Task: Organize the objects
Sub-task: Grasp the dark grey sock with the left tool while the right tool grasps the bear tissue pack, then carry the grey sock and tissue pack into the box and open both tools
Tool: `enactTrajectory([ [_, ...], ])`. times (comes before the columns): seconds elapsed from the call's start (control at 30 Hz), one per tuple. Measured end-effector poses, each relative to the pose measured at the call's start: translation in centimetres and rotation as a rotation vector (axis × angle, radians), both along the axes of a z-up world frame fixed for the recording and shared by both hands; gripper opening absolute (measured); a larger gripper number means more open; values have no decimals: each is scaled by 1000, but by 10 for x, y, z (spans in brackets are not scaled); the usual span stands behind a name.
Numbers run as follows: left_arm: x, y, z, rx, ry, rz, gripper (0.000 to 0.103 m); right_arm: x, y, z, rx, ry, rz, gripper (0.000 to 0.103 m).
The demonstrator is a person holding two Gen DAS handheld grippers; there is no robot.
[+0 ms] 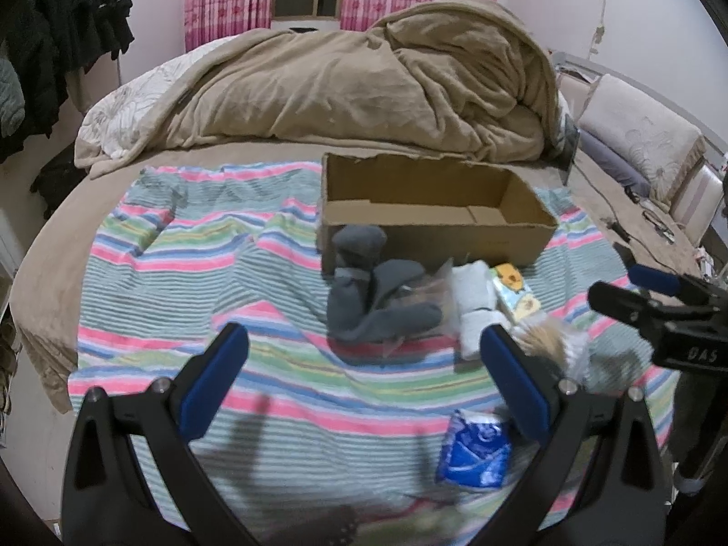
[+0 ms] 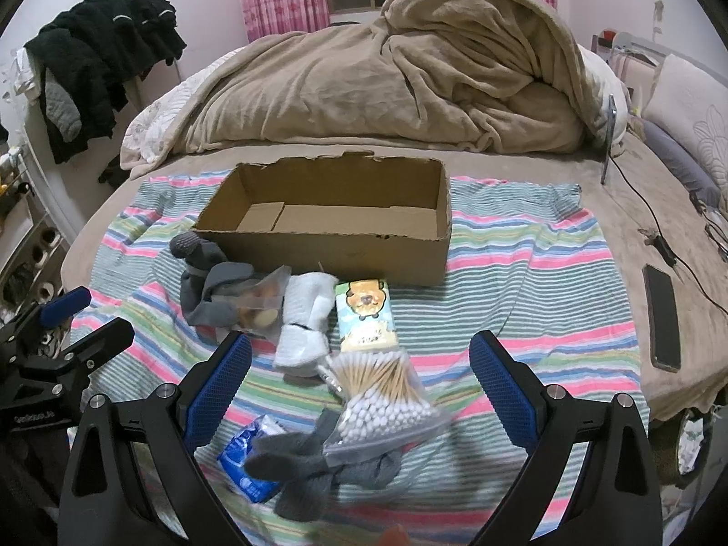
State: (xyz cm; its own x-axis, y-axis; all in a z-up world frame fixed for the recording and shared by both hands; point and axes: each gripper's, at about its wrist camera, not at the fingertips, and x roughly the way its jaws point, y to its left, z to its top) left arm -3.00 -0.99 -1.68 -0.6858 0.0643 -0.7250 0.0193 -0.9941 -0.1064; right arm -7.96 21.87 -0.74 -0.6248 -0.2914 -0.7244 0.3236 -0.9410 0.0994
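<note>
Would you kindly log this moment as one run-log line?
left gripper: open, empty | right gripper: open, above cotton swab bag | cardboard box: empty | items on striped cloth

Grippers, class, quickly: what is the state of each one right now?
Left gripper: open, holding nothing.
Right gripper: open, holding nothing, above the cotton swab bag.

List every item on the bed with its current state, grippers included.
Box: open, empty.
Swab bag: lying on grey socks.
Tissue pack: flat, outside box.
White socks: rolled, outside box.
Dark socks: heaped against box front.
Blue packet: lying on cloth.
Phone: flat, screen dark.
Left gripper: open, empty.
Right gripper: open, empty.
</note>
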Motion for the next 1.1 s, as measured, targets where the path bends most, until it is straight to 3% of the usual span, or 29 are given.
enactTrajectory([
  [0.13, -17, -2, -9, -65, 20, -16, 102, -14, 1, -7, 3, -16, 3, 99],
  [0.4, -60, 3, -35, -9, -27, -63, 102, -44, 1, -39, 27, -80, 0, 95],
  [0.47, -66, 1, -43, 40, -43, -63, 101, -52, 0, -47, 36, -96, 3, 94],
  [0.6, -78, -4, -56, 44, -69, -57, 91, -63, -5, -62, 49, -117, 15, 93],
  [0.7, -85, -9, -65, 69, -86, -55, 90, -69, -9, -72, 53, -135, 27, 92],
  [0.77, -87, -12, -68, 93, -89, -48, 88, -73, -12, -79, 61, -151, 38, 85],
  [0.87, -88, -15, -70, 111, -81, -57, 76, -76, -16, -90, 77, -175, 47, 76],
  [0.93, -87, -13, -71, 131, -78, -79, 60, -77, -18, -95, 72, -181, 66, 69],
  [1.03, -83, -9, -70, 143, -65, -96, 46, -77, -18, -95, 59, -168, 82, 54],
  [1.1, -81, -7, -69, 142, -58, -101, 41, -76, -17, -96, 56, -166, 85, 49],
])
